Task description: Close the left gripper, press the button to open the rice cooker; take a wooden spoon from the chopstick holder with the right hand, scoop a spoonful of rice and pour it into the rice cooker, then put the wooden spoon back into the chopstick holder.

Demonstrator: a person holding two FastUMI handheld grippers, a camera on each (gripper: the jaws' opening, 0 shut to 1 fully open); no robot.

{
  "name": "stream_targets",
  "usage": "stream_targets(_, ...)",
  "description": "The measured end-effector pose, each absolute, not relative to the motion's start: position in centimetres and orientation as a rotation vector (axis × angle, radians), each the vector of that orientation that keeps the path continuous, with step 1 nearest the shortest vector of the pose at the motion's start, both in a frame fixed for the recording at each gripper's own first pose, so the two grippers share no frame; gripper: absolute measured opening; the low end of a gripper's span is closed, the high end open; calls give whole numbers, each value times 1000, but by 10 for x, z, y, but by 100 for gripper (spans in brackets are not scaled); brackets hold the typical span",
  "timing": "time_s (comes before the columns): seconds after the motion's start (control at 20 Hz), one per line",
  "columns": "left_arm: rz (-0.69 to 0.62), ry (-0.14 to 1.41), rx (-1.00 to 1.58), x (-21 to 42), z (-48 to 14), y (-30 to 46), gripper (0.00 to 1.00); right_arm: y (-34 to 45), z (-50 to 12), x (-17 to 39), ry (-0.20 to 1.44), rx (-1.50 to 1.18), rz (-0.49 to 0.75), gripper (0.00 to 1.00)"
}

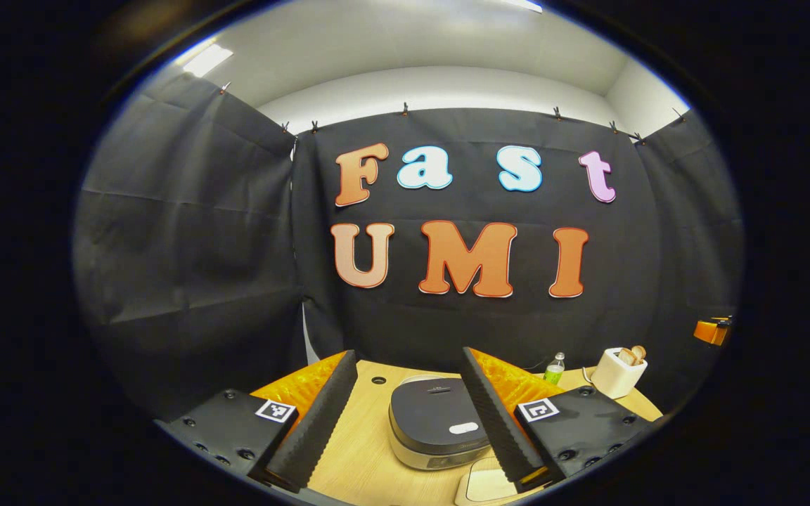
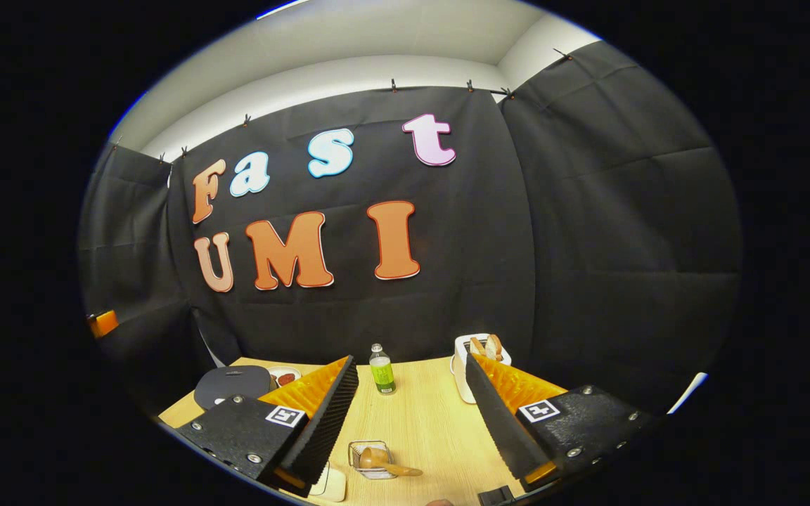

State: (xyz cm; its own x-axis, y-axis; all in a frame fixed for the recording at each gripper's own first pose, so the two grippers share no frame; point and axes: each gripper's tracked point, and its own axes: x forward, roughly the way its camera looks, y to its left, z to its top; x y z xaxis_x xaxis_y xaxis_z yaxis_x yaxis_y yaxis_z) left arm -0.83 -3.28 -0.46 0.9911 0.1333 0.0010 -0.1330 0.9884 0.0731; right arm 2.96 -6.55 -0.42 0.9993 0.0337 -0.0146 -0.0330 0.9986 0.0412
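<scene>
Dark, lid-shut rice cooker point(image 1: 437, 422)

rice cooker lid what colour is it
Dark grey, nearly black, over a silvery base; the rice cooker shows best in the left gripper view.

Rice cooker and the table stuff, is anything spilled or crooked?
Nothing stands out. The rice cooker sits flat on the table with its lid shut. The green bottle stands upright, the toaster holds bread, and the wooden spoon rests in its wire holder. No spills show.
</scene>
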Motion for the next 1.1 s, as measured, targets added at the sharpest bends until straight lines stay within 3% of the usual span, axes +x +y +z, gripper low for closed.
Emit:
stream_targets(0.1, 112, 2, 78, 0, -4, -33, 97, -65, -3, 30, 9, 32, 15, 95)
stream_targets(0.15, 107, 4, 79, 4, -3, -31, 97, -63, -2, 29, 7, 26, 6, 100)
stream_targets(0.2, 97, 2, 75, 9, -2, -31, 98, -60, 0, 28, 2, 15, 3, 95)
stream_targets(0.35, 63, 7, 45, 23, -3, -32, 97, -60, 5, 29, -15, -25, -32, 95)
stream_targets(0.4, 57, 15, 37, 26, -6, -32, 99, -57, 4, 29, -12, -32, -32, 100)
stream_targets(0.45, 54, 12, 35, 29, -4, -30, 98, -52, 3, 29, -8, -35, -26, 95)
stream_targets(0.55, 64, 8, 53, 32, -4, -26, 98, -48, 4, 30, -6, -31, -28, 95)
stream_targets(0.6, 66, 10, 66, 33, -5, -24, 93, -47, 5, 31, -10, -27, -27, 100)
stream_targets(0.65, 63, 12, 78, 34, -6, -25, 89, -44, 5, 32, -11, -28, -22, 95)
stream_targets(0.9, 9, 5, 66, 37, -5, -35, 67, -42, 4, 35, -7, -26, -27, 95)
stream_targets(0.95, 2, 6, 59, 38, -5, -37, 63, -42, 4, 36, -6, -24, -27, 100)
stream_targets(1.05, -1, 24, 67, 38, -11, -36, 53, -43, 3, 35, -4, -23, -31, 95)
stream_targets(1.1, -7, 29, 71, 39, -12, -39, 55, -43, 3, 35, -3, -25, -32, 95)
